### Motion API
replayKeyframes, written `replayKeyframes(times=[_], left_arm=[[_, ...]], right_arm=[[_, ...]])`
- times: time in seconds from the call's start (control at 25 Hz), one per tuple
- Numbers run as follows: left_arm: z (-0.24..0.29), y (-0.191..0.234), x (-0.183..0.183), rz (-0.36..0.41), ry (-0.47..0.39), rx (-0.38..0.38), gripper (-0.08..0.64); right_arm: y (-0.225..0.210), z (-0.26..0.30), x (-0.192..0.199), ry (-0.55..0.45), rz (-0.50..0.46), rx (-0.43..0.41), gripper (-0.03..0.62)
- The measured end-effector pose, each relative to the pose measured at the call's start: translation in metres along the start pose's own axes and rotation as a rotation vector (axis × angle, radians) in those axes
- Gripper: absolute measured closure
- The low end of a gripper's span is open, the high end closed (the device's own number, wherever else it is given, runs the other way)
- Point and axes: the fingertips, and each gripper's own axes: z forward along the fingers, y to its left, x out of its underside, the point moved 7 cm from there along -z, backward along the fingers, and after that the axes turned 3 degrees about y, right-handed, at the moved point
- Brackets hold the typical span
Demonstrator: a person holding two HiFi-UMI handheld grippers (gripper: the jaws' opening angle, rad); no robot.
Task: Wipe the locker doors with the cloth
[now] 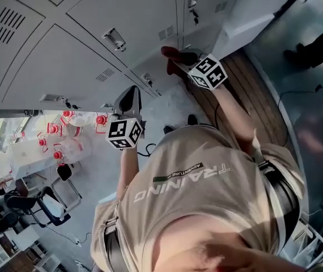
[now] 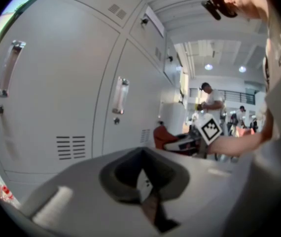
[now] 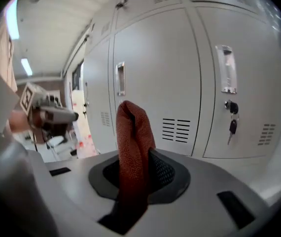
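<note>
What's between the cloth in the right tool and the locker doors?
Nothing visible. The red cloth, clamped in the right tool, faces the locker doors across open air. Only door hardware protrudes: handles, and keys hanging at right.

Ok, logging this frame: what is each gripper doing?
Left gripper: closed, holding nothing.
Right gripper: closed on the red cloth.

Bright ceiling lights (image 2: 208, 66), soft shadows; gripper views fisheye, dark blurred corners.

Red-capped bottles (image 1: 59, 130) cluster beside a black chair (image 1: 7, 207).
</note>
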Motion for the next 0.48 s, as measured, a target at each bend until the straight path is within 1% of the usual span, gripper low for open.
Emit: replayKeyframes(times=[0.08, 0.16, 0.24, 0.4, 0.48], left_arm=[[0.001, -0.001, -0.003, 0.007, -0.009, 0.008, 0.554], [0.001, 0.0, -0.006, 0.015, -0.014, 0.011, 0.554], [0.0, 0.001, -0.01, 0.035, -0.019, 0.005, 0.554], [-0.002, 0.006, -0.029, 0.107, -0.043, -0.02, 0.554], [-0.005, 0.011, -0.042, 0.115, -0.071, -0.026, 0.554]], right_arm=[[0.007, -0.012, -0.008, -0.085, 0.111, -0.059, 0.531], [0.014, -0.023, -0.017, -0.15, 0.155, -0.1, 0.531], [0.022, -0.033, -0.028, -0.203, 0.154, -0.119, 0.531], [0.035, -0.054, -0.053, -0.312, 0.112, -0.134, 0.531], [0.04, -0.062, -0.064, -0.369, 0.115, -0.139, 0.531]])
